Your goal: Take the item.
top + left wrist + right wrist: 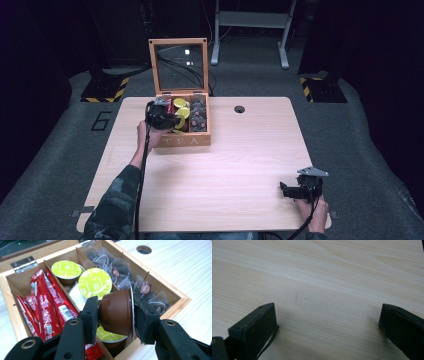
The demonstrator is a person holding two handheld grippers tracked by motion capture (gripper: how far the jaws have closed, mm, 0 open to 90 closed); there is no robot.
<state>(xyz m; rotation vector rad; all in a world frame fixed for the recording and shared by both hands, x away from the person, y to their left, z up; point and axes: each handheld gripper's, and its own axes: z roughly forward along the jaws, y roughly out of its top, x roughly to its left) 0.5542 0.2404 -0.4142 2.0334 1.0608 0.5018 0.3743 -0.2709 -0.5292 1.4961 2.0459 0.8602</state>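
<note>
An open wooden tea box (183,140) with a glass-paned lid standing upright and "TEA" lettered on its front wall sits toward the far left part of the pale wood-grain worktop (225,170). The left claw (161,116) hangs over the box's front, and in the left gripper view (115,312) its two black jaws are pressed against a brown plastic coffee capsule (117,312) turned on its side, one jaw on the base and the other on the lid end. The capsule is lifted just above the box's middle compartment. In that compartment lie more capsules with lime-green foil lids (95,283), one behind the held capsule, one farther back, one directly beneath it. The box's left compartment holds red stick sachets (47,305) leaning together. Its right compartment holds translucent grey pyramid tea bags (120,270) with strings and small dark red tags. Beyond the box, on its right, a round cable hole (239,109) is cut in the worktop.

The right claw (295,190) is well apart from the box, near the worktop's front right corner, held in a hand (314,212). In the right gripper view its jaws stand wide apart over bare wood (324,290) with nothing between them.
</note>
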